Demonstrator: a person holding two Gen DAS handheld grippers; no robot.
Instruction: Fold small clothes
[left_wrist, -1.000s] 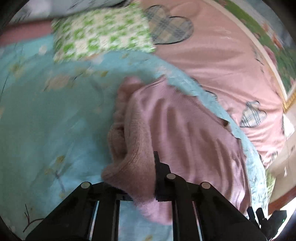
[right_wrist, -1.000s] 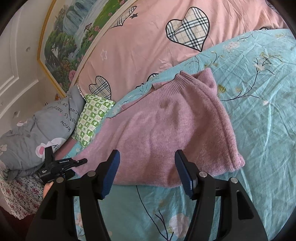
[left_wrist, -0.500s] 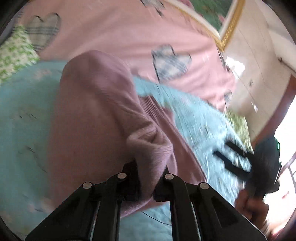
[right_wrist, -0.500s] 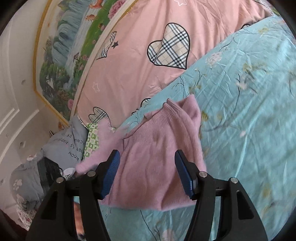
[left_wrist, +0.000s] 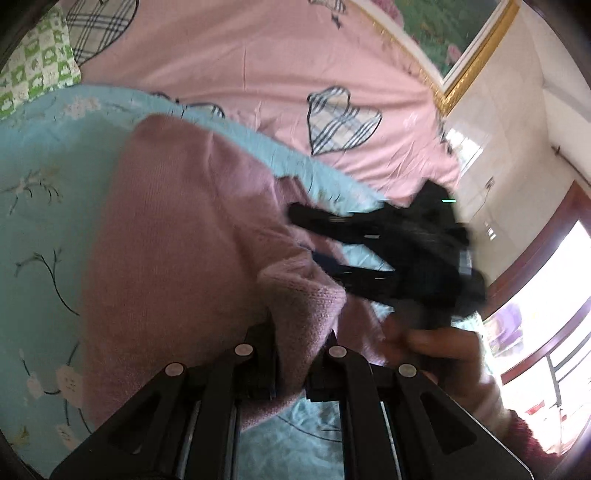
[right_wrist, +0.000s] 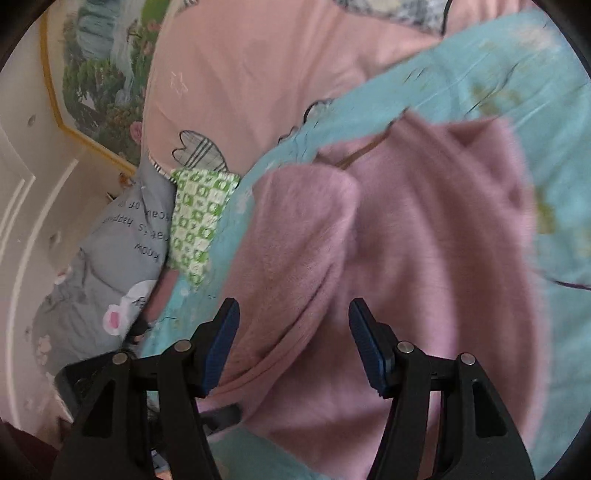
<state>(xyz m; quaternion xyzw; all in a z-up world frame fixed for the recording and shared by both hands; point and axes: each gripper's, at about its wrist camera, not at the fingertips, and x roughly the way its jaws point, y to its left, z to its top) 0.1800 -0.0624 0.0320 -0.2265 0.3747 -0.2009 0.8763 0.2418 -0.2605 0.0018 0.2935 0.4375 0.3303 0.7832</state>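
Left black two-finger tool (left_wrist: 291, 354): closed tight on a bunched fold of fuzzy mauve knitted sweater (left_wrist: 177, 258), fingertips buried in the knit and hidden. Right black tool with blue pads (right_wrist: 293, 341): spread wide, gripping nothing, held over the same sweater (right_wrist: 424, 258). In the left wrist view, right tool (left_wrist: 325, 240) blurred by motion, lower finger partly behind the lifted fold; holder's hand (left_wrist: 436, 343) indistinct. Sweater spread on turquoise floral bedsheet (left_wrist: 44, 206), one side doubled over the body; near hem cut off by the tool frame. Beyond: green-and-white checked cloth (right_wrist: 195, 218), crumpled grey printed garment (right_wrist: 110, 266), pink quilt with plaid hearts (left_wrist: 258, 66), framed landscape painting (right_wrist: 99, 70), partly cropped.
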